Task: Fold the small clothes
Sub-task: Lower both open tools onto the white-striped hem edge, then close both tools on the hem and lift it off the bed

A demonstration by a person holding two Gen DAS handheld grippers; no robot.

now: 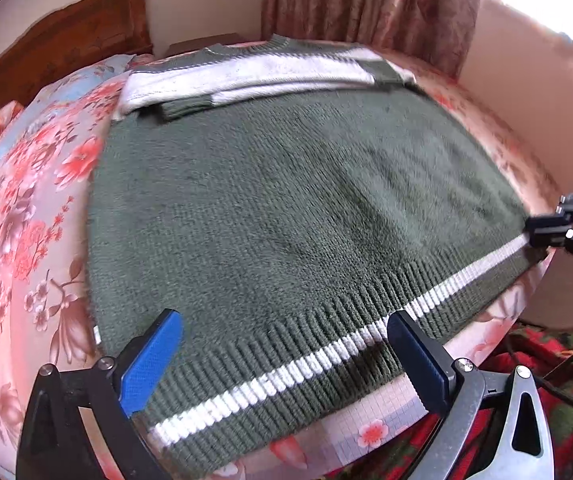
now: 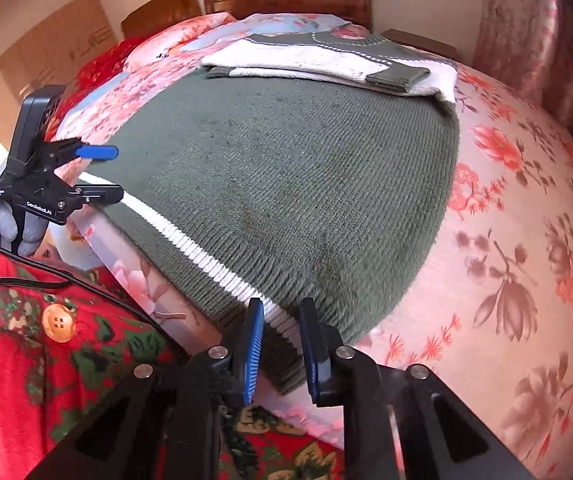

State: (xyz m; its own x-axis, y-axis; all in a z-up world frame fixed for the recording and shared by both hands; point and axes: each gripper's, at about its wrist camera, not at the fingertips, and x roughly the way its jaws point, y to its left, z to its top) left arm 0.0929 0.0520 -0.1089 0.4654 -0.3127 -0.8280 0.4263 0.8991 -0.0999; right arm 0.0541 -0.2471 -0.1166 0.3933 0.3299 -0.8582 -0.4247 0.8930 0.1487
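The left gripper (image 1: 282,360) has its jaws spread wide, the blue-padded fingers (image 1: 148,364) straddling a stretch of the ribbed hem with its white stripe (image 1: 326,352); nothing is pinched between them. From the other camera it shows side-on (image 2: 100,174), one finger above the hem corner and one at its level, held in a grey-gloved hand (image 2: 0,226) that comes up from below the mattress edge.

The right gripper (image 2: 282,344) has its jaws narrowed around the opposite hem corner, the knit running between the two pads (whether they truly press the cloth or merely flank it cannot be told). In the left wrist view it enters from the right edge (image 1: 546,232), level with the hem and meeting its end.

The green sweater (image 1: 286,184) lies flat on the floral bedsheet (image 1: 26,220), hem along the near mattress edge. Its white-and-green sleeves (image 2: 326,66) are folded across the upper body, near the neckline.

Beyond stand a wooden headboard (image 1: 66,44) and patterned curtains (image 1: 370,0). A red floral garment with a cream button (image 2: 59,323) fills the lower left of the right wrist view, and a black cable (image 2: 46,276) crosses it.
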